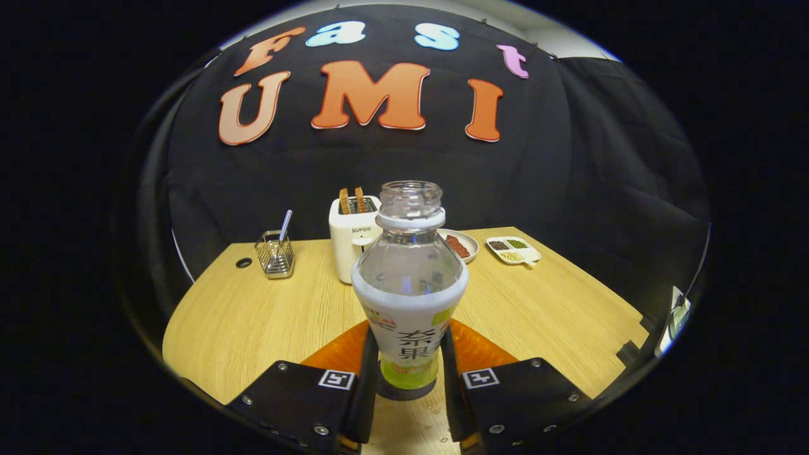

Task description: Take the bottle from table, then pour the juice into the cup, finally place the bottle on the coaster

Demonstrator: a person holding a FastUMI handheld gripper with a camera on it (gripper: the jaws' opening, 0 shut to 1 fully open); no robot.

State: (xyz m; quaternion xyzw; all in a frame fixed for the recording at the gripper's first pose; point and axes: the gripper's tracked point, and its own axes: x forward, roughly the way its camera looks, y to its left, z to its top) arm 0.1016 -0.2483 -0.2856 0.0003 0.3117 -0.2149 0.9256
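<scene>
Your claw (409,370) closed snug | both fingers pressed the labelled, uncapped clear plastic bottle (409,297) | it stood upright on a dark round coaster (404,392) | light wooden table (253,309) beneath.

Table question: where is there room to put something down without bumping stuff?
The table has bare wood between the wire holder and the fingers, and right of the bottle below the divided dish. It is crowded at the back: toaster, small plate, dish. The fingers press on the bottle.
</scene>
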